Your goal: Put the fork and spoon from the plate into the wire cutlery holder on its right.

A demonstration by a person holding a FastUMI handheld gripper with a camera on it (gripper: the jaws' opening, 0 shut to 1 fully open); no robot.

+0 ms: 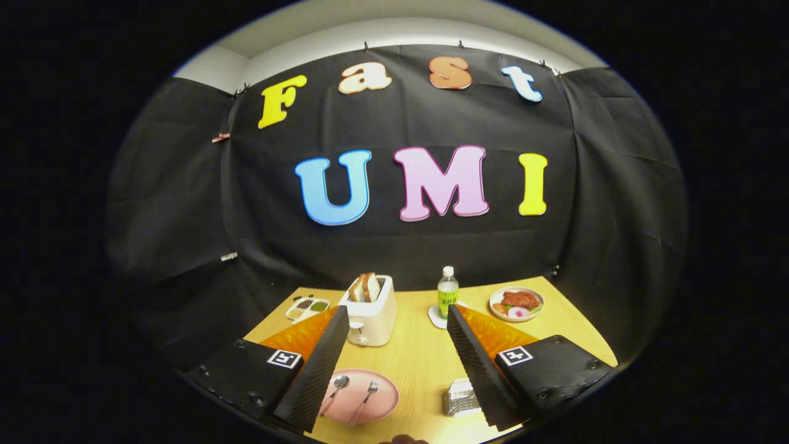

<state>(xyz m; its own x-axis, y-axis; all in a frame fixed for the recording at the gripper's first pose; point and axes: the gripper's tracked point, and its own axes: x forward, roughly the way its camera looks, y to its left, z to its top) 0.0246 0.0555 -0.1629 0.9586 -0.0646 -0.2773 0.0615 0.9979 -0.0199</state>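
Observation:
A pink plate [382, 402] lies on the wooden table, low between my fingers and close to the left one. On it rest a spoon [336, 388], partly behind the left finger, and a fork [366, 398] to the spoon's right. The wire cutlery holder [459, 398] stands to the plate's right, partly hidden by the right finger. My gripper [398, 316] hangs high above the table, open wide, with nothing between its fingers.
Beyond the plate stands a white toaster [373, 317] with bread slices in it. A green bottle [447, 293] sits on a coaster at the back, a plate of food [516, 303] to its right, a small dish [307, 306] left of the toaster.

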